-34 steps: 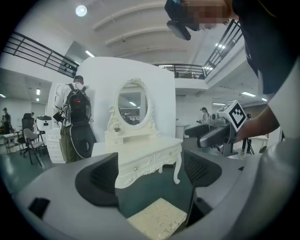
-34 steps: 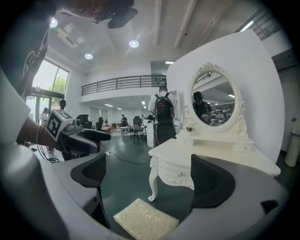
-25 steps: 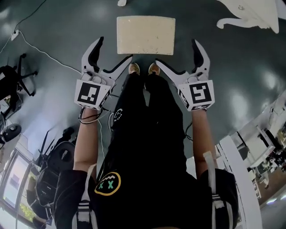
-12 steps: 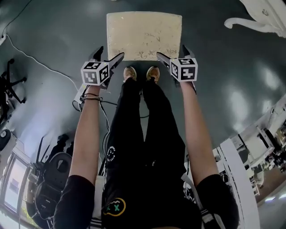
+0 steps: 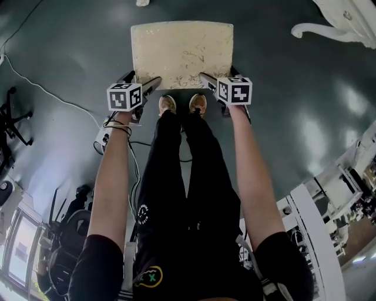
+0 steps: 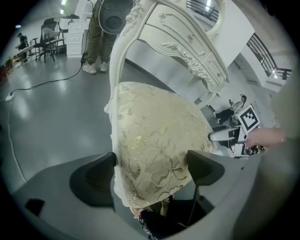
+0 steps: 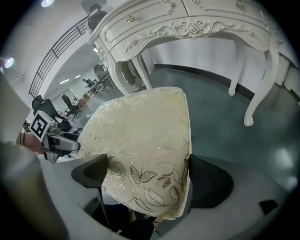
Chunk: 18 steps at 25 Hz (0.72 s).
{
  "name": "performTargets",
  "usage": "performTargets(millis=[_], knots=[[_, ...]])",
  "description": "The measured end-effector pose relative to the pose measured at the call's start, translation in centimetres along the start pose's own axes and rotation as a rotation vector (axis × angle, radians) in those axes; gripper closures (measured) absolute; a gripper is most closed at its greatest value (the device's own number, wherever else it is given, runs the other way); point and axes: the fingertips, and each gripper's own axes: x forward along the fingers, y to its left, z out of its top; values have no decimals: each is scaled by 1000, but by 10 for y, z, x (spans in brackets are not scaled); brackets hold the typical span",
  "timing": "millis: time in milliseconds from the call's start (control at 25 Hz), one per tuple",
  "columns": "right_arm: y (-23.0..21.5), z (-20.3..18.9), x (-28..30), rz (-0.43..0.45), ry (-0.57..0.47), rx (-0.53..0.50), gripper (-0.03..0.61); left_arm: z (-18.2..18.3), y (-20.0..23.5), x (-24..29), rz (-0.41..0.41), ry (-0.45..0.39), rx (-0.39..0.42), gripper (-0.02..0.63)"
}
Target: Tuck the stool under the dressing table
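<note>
Your left gripper [image 6: 150,171] has its jaws spread wide, and they have just been opening. The near left corner of the stool [image 5: 182,50] sits between them, with the pads [image 6: 91,180] at the fabric's edge and no squeeze showing. Your right gripper [image 7: 147,176] is spread the same way around the near right corner, its pads just beside the cushion and not biting in. Nothing is held yet.

The first risk is the grip itself. You only have the corners of a soft, embroidered seat in reach. If you close there, you probably pinch cover and padding rather than frame. The stool can then slip out, or the fabric can drag and pucker as you push.

The second risk is steering. The stool stands on the floor right in front of your shoes [image 5: 167,104], well apart from the dressing table [image 5: 343,17], which lies ahead and to your right. Push harder with one hand and the seat will likely swing round and arrive crooked.

The last risk is the opening. The table's curved legs [image 7: 258,89] frame it, and a skewed stool could knock one. Lifting by the near edge alone could also tip the stool away from you.
</note>
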Motion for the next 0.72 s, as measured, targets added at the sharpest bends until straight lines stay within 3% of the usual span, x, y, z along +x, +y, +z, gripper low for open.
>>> performTargets(millis=[160,400,720], knots=[[0,1,0,8,-1,-1,17,1,-10,0,31,-27,0,120],[-8,1,-4,2,19,-6,17,0,-20,7,41,5,25,109],[-89,6,-33,-4,-3,20,19,26,-86,59,45,35,47,103]])
